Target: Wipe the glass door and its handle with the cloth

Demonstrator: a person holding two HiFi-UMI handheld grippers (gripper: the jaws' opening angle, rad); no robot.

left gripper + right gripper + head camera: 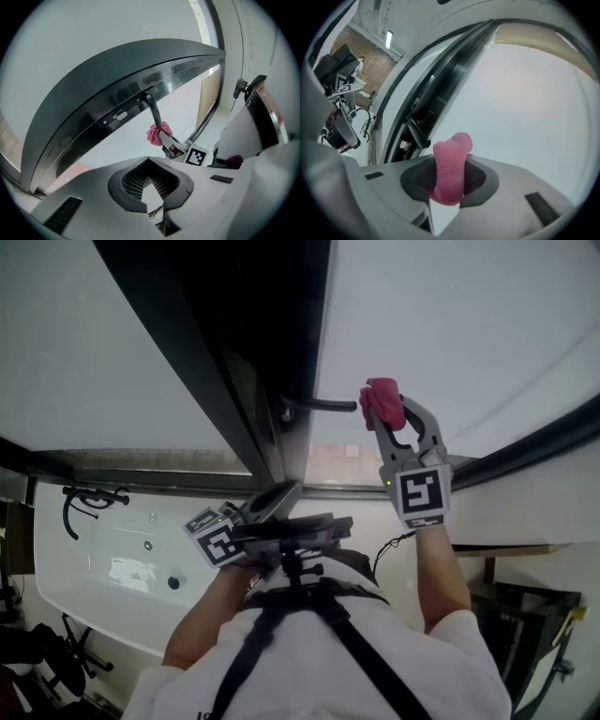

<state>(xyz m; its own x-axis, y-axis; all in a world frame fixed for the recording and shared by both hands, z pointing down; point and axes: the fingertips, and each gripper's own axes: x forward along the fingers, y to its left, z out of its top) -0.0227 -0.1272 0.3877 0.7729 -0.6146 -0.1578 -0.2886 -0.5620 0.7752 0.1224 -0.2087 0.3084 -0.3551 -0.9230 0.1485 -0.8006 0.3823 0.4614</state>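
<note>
The glass door (450, 324) has a dark lever handle (319, 405) that sticks out from its black frame. My right gripper (379, 409) is shut on a pink cloth (383, 399) and holds it against the handle's free end. In the left gripper view the cloth (155, 133) sits at the tip of the handle (153, 110). In the right gripper view the cloth (451, 171) stands up between the jaws, with the handle (417, 133) just to its left. My left gripper (278, 497) hangs lower, near my chest, shut with nothing in it (149, 187).
The black door frame (234, 362) runs diagonally left of the handle. A white tub-like panel (103, 568) with black hooks (86, 499) lies at the lower left. A dark metal stand (525, 615) is at the lower right.
</note>
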